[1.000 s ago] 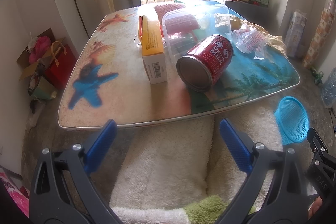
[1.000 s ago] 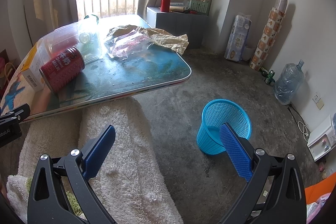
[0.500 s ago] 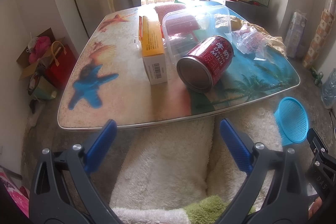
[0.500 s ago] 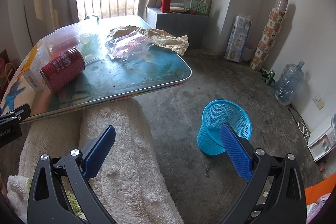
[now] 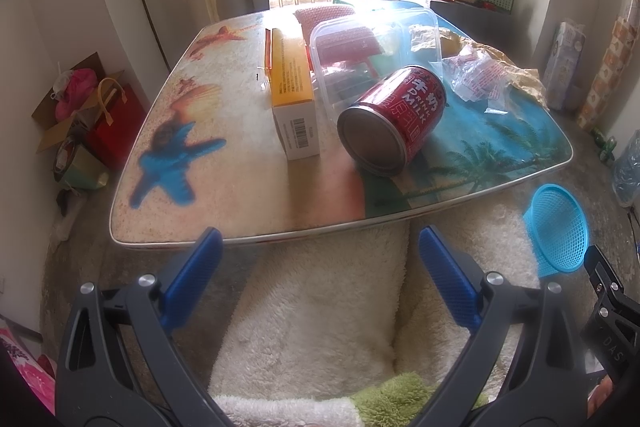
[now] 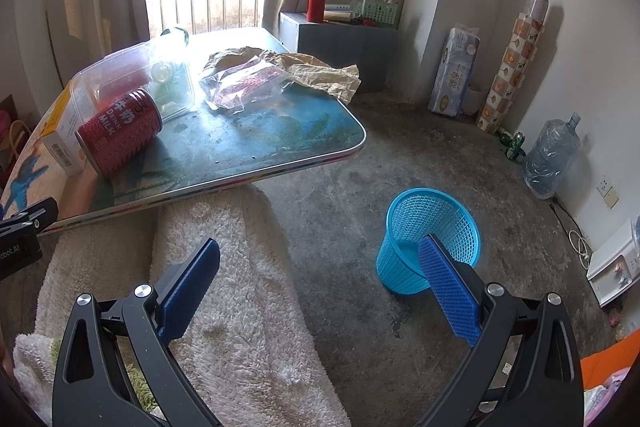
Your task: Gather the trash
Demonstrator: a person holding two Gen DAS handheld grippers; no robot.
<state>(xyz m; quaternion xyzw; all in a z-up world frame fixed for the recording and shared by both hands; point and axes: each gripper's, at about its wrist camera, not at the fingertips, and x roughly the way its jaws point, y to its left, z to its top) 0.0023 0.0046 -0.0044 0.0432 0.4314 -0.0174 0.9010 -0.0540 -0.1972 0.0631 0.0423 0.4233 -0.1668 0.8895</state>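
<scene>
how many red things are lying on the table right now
2: a red can on its side near the front edge, and a red pad behind the clear tub. More may be hidden behind it.

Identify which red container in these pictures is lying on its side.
The red milk can on the table lies on its side; the red flask on the grey cabinet stands upright.
</scene>
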